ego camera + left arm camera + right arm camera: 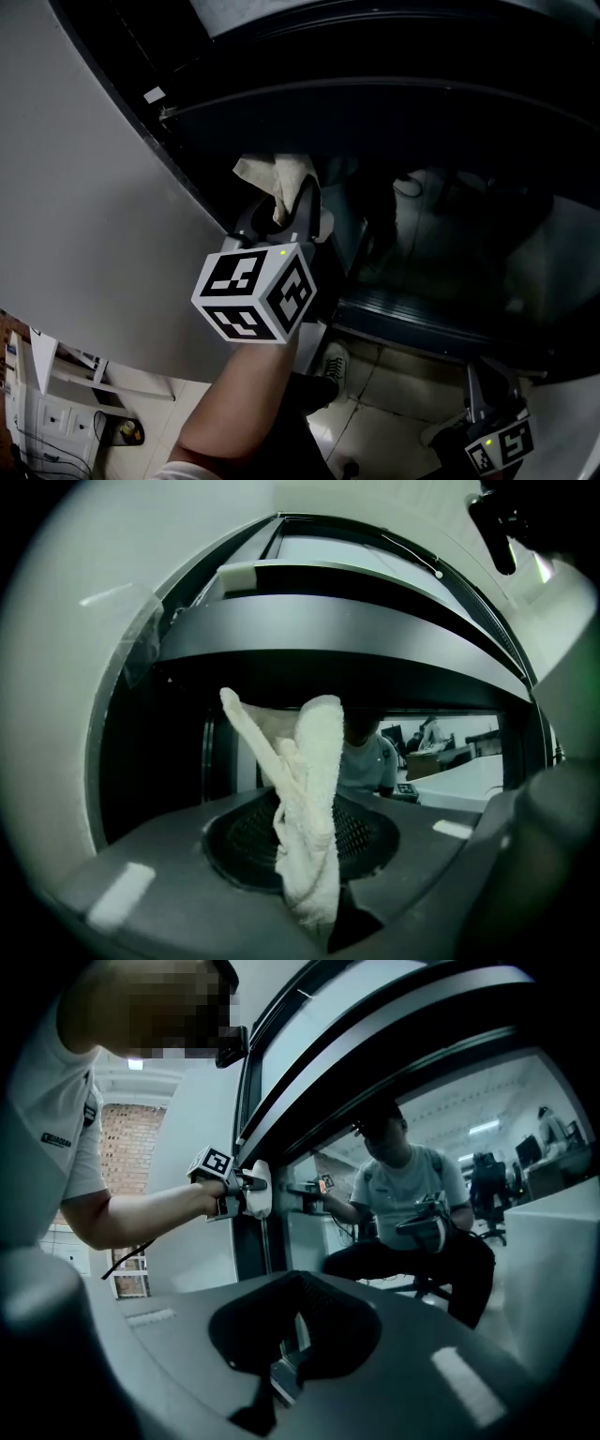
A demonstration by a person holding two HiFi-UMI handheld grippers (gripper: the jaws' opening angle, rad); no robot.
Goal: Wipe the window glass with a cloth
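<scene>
A cream cloth [277, 178] sticks up from my left gripper [292, 202], which is shut on it and held against the lower left corner of the dark window glass [450, 253]. In the left gripper view the cloth [309, 789] rises from between the jaws of the left gripper [323, 925] toward the black window frame [337, 649]. The right gripper view shows the left gripper [246, 1188] with the cloth [260, 1190] at the frame's edge. My right gripper [487, 380] hangs low at the bottom right, away from the glass; there its jaws [286, 1372] stand together with nothing between them.
A white wall [94, 187] runs left of the window. Below are floor tiles, a shoe [333, 361] and a white shelf unit [56, 394]. The glass reflects a crouching person [403, 1194]. A brick wall [127, 1147] stands far behind.
</scene>
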